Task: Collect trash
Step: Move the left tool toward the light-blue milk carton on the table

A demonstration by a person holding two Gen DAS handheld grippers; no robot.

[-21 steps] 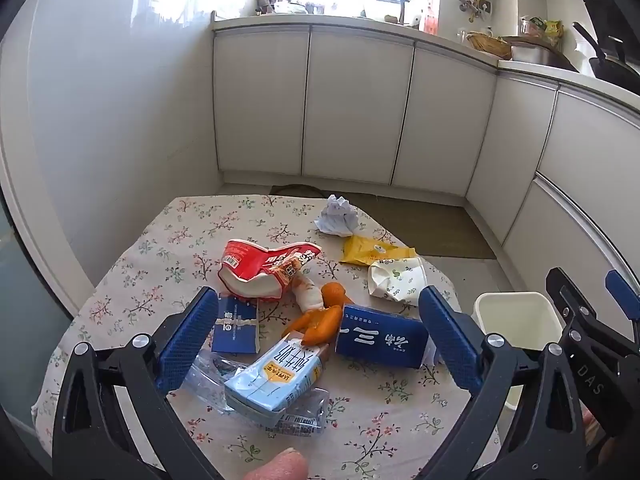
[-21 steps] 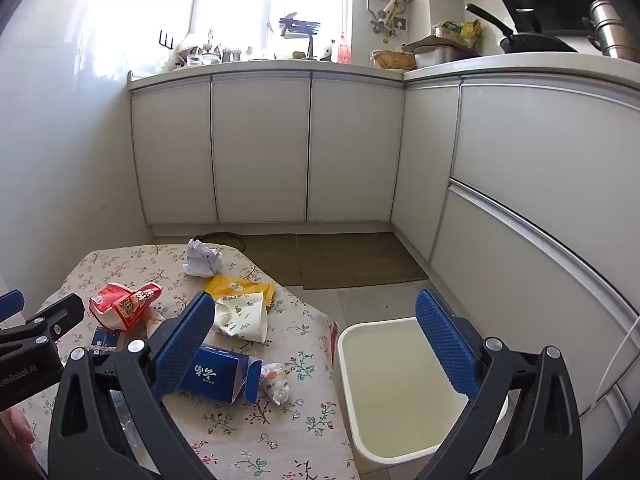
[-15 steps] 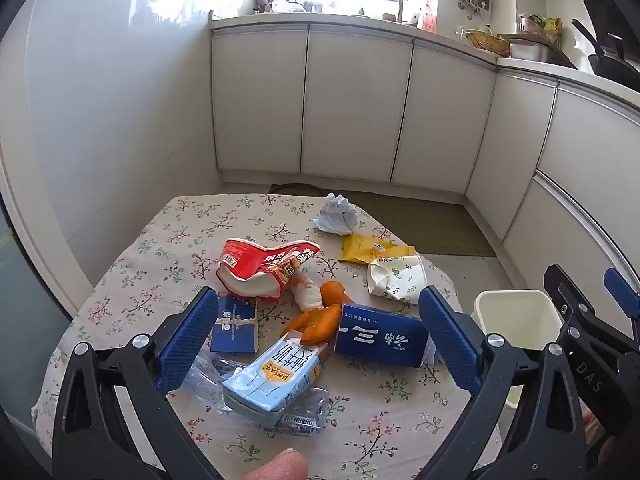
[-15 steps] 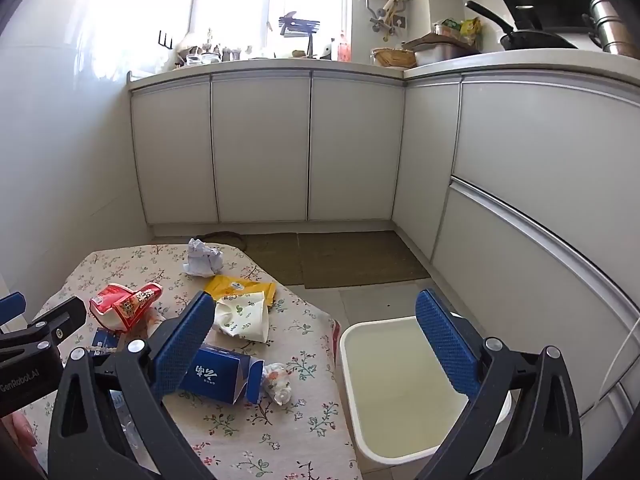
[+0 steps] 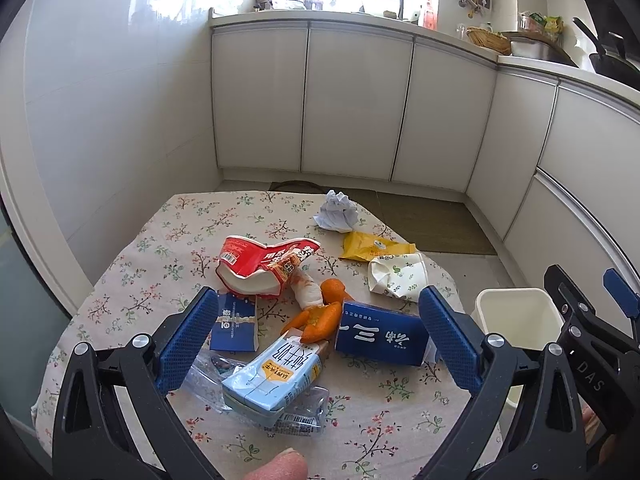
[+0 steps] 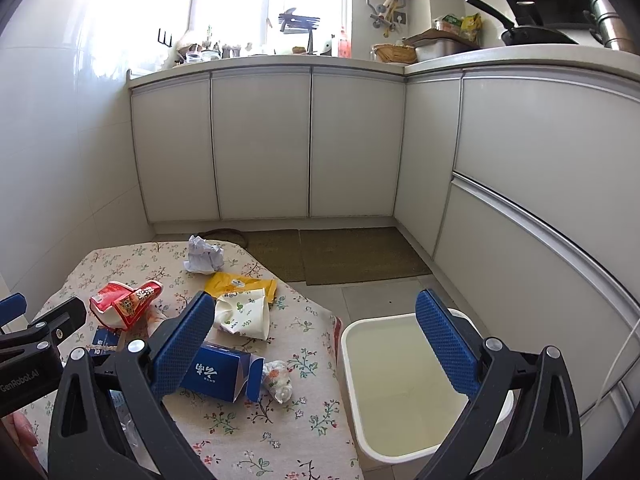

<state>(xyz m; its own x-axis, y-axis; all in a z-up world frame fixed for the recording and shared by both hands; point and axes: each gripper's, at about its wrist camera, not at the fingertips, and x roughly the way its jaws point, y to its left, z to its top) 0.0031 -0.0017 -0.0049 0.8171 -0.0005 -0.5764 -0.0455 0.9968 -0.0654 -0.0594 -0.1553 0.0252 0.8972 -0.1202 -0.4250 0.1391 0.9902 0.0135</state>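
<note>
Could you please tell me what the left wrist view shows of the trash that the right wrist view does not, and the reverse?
Only the left wrist view shows the milk carton and orange peel, lying between the open left gripper fingers. Only the right wrist view shows the bin's empty inside, below the open right gripper, and a small crumpled wrapper. Both show the red cup, blue box, paper ball and floral table.
</note>
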